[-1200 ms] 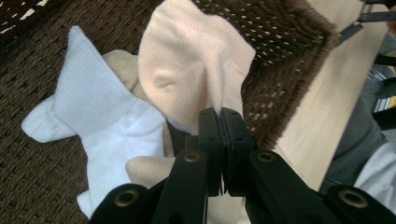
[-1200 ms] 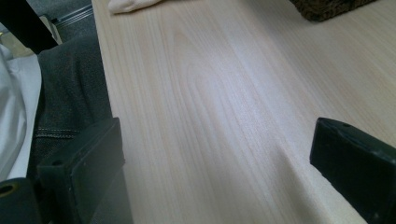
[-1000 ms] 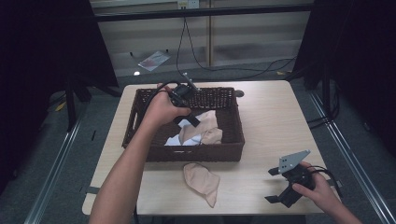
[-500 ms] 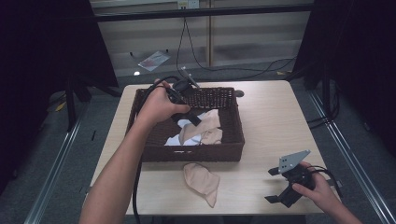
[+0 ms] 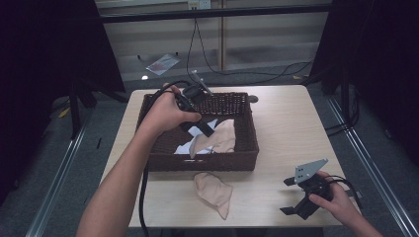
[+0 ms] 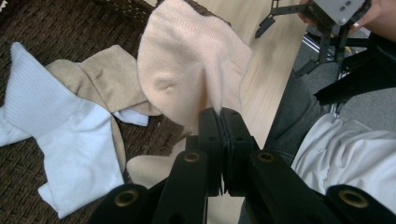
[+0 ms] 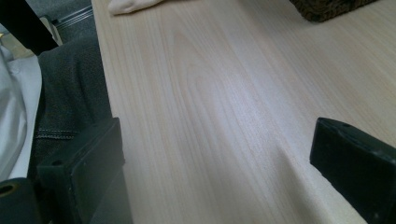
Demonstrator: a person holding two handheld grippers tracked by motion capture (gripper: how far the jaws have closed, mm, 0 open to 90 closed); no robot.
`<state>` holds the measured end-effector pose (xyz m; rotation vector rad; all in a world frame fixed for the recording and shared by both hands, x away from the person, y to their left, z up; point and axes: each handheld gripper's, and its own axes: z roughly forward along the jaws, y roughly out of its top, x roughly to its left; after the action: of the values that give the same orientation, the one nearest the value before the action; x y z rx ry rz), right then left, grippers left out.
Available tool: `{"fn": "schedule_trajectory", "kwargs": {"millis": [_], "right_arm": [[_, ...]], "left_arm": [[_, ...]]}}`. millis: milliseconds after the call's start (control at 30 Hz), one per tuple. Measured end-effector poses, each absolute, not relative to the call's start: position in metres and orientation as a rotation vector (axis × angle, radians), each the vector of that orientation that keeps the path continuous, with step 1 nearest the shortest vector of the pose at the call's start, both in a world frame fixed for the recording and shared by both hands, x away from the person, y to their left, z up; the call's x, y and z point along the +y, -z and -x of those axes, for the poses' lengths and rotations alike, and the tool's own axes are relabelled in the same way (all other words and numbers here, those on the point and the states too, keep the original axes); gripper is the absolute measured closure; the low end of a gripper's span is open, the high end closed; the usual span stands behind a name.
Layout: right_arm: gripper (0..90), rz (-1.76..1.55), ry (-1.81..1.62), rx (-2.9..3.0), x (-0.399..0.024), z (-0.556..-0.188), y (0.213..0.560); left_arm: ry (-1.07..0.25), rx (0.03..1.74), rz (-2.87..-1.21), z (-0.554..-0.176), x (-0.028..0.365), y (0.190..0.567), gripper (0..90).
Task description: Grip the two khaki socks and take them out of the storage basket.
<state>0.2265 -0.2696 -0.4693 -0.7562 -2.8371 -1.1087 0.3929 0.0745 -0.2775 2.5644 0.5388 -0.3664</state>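
Peach sock (image 6: 187,60) is clamped between the closed jaws of the left gripper (image 6: 219,116) and is held lifted above the interior of the brown wicker basket (image 5: 247,148). In the high view the same sock (image 5: 217,140) is seen hanging from the left gripper (image 5: 206,131) over the front half of the basket, with its lower end near the front wall. The left gripper is grasped by the left hand (image 5: 165,111), which is positioned over the basket's left half.

Inside the basket, a white sock (image 6: 56,135) and a tan sock (image 6: 102,79) are seen lying on the woven floor, the tan one partly overlapped by the white one.

A second peach sock (image 5: 213,191) is laid flat on the wooden table (image 5: 296,128), just in front of the basket's front wall and apart from it.

The right gripper (image 5: 298,197) is held by the right hand (image 5: 336,200) at the near right corner of the table, well apart from the basket. Its jaws are spread wide, with nothing between them; in the right gripper view only bare tabletop (image 7: 224,116) is seen between the two jaws.
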Motion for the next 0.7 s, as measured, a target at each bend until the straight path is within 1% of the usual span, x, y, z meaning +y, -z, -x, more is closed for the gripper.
{"fn": "schedule_trajectory", "kwargs": {"millis": [233, 700], "right_arm": [[2.8, 0.755, 1.108, -2.835, -0.269, -0.226, 0.47], [2.8, 0.762, 1.103, -2.832, -0.27, -0.226, 0.469]], "left_arm": [[0.372, 0.534, -2.566, -0.387, 0.074, 0.273, 88.1], [0.402, 0.463, -2.597, -0.37, 0.067, 0.275, 88.0]]}}
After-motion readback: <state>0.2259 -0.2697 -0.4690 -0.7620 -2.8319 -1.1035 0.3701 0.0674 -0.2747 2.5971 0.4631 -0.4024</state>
